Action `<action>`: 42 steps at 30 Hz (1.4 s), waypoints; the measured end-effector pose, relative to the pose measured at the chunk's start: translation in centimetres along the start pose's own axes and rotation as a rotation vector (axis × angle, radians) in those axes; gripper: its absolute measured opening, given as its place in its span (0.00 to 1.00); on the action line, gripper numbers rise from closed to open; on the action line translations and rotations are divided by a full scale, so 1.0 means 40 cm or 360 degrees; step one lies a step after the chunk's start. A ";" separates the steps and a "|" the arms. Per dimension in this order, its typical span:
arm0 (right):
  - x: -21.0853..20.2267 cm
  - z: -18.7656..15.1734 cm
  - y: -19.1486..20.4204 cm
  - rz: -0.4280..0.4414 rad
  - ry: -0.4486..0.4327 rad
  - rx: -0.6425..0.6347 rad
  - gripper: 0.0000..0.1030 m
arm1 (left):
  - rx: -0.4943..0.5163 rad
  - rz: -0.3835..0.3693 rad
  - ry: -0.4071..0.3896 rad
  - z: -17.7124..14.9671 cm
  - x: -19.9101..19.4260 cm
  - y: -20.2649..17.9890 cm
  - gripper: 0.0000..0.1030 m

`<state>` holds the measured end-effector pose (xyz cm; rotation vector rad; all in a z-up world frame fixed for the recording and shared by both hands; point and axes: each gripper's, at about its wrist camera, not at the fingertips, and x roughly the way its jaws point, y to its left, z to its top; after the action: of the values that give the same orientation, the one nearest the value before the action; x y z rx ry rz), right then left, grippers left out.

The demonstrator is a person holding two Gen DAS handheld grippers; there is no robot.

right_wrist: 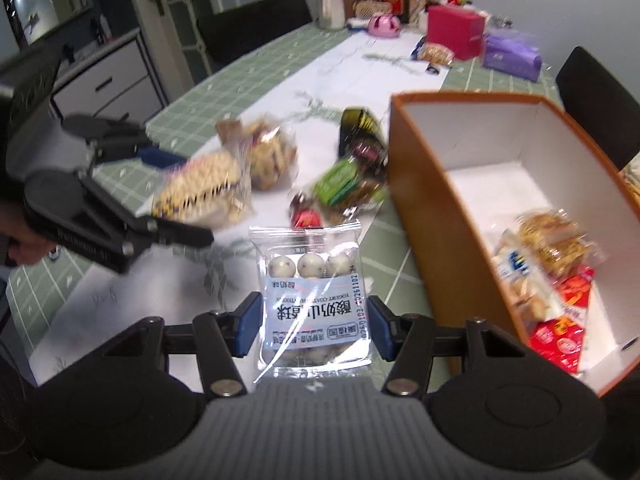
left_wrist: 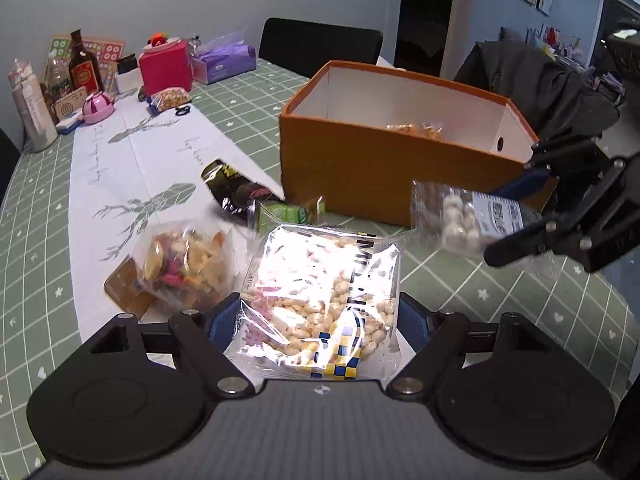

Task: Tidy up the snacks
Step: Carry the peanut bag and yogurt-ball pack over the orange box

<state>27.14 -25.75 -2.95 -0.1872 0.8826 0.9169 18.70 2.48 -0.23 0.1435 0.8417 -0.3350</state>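
Note:
My left gripper (left_wrist: 316,312) is shut on a clear bag of pale nuts (left_wrist: 324,292), held above the table; it also shows in the right wrist view (right_wrist: 200,188). My right gripper (right_wrist: 314,322) is shut on a clear pack of yogurt-coated balls (right_wrist: 312,292), seen from the left wrist view (left_wrist: 464,220) just before the orange box (left_wrist: 380,168). The open box (right_wrist: 424,184) has white inner walls and holds several snack packs (right_wrist: 548,276). On the table lie a mixed-snack bag (left_wrist: 184,268), a green packet (left_wrist: 284,212) and a dark packet (left_wrist: 232,188).
The table has a green checked cloth (left_wrist: 36,240) and a white runner with deer prints. At its far end stand a red box (left_wrist: 164,64), a purple tissue pack (left_wrist: 224,60), bottles (left_wrist: 82,64) and a pink bowl. Black chairs (left_wrist: 320,46) stand around it.

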 end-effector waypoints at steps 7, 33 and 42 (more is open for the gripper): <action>-0.069 0.014 -0.074 -0.0022 -0.0111 0.0125 0.53 | 0.0005 0.0015 -0.0079 0.087 0.004 -0.042 0.90; -0.206 0.019 -0.305 -0.0310 -0.0368 0.0489 0.53 | 0.0113 -0.0006 -0.0150 0.302 0.121 -0.188 0.90; -0.157 0.036 -0.372 -0.0411 -0.0361 0.0644 0.54 | 0.0289 0.0109 -0.0084 0.362 0.206 -0.245 0.90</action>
<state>37.38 -38.11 -0.56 0.1480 0.7927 0.4941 30.62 -12.35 3.21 0.3302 0.7522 -0.3493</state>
